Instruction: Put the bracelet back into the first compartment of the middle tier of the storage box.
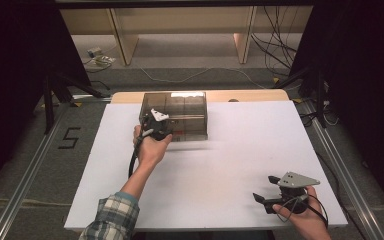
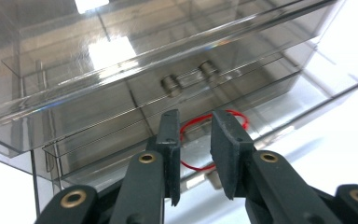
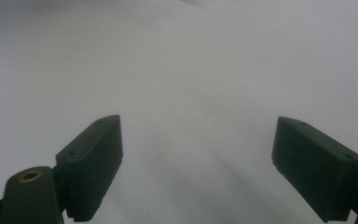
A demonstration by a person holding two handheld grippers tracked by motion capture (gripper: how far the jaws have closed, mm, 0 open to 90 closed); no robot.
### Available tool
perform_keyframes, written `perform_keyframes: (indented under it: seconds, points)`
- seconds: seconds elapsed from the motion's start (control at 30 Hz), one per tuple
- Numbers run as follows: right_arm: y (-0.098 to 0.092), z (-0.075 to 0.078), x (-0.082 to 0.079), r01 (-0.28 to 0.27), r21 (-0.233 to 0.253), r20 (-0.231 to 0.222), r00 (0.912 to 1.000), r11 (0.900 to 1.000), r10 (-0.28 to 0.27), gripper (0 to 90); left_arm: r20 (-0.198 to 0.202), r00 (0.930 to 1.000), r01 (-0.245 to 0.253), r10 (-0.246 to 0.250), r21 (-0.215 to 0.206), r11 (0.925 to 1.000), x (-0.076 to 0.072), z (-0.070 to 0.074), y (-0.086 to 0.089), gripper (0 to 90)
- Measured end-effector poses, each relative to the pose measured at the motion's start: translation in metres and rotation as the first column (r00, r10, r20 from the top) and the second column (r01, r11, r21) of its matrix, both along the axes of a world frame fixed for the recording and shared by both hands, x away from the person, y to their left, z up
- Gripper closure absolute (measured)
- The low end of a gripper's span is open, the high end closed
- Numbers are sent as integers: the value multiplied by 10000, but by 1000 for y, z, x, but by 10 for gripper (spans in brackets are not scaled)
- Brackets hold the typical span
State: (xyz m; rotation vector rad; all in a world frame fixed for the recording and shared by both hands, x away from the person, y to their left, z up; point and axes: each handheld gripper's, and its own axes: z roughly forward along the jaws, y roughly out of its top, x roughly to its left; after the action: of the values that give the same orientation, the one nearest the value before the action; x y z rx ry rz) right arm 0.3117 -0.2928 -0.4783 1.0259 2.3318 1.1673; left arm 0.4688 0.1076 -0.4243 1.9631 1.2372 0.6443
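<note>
At 12 o'clock on surface [image 1: 220, 165], left claw [image 2: 195, 140] narrowly spread at drawer box [image 1: 175, 114], drawer partly out; red band [image 2: 200, 140] unpicked; right claw [image 3: 196, 168] wide, idle at 5 o'clock.

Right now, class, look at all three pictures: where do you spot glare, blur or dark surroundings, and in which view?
High view: glare strip on the clear drawer box top, dark surroundings beyond the white table. Left gripper view: bright lamp reflections on the box, sharp left gripper fingers. Right gripper view: dim, soft, hazy table behind the right gripper.
</note>
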Motion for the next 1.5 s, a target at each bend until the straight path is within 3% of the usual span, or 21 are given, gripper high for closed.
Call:
perform_keyframes:
  seconds: [0.13, 0.23, 0.43, 0.7, 1.27, 1.5]
  points:
    - [1, 0, 0, -13, -63, -27, 10000, 10000, 13, 170, 188, 9992, 366, -366, -13, 9993, -9, 7, -4, 720]
    - [1, 0, 0, -11, -76, -25, 10000, 10000, 10, 169, -30, 9980, 631, -630, 121, 9979, -11, 5, -8, 751]
    - [0, 0, 0, -10, -59, -14, 10000, 10000, 10, 169, -261, 9965, 806, -800, 210, 9965, -13, -1, -11, 893]
    - [0, 0, 0, -44, -62, 34, 10000, 10000, 44, 169, -348, 9963, 804, -780, 733, 9941, -11, -6, -14, 897]
    - [0, 0, 0, -37, -16, 45, 10000, 10000, 37, 169, -4, 9995, 324, -325, 459, 9984, -1, -6, -11, 897]
    - [0, 0, 0, -9, 9, 31, 10000, 10000, 9, 169, 255, 9980, 567, -576, 354, 9978, -11, 0, -12, 887]
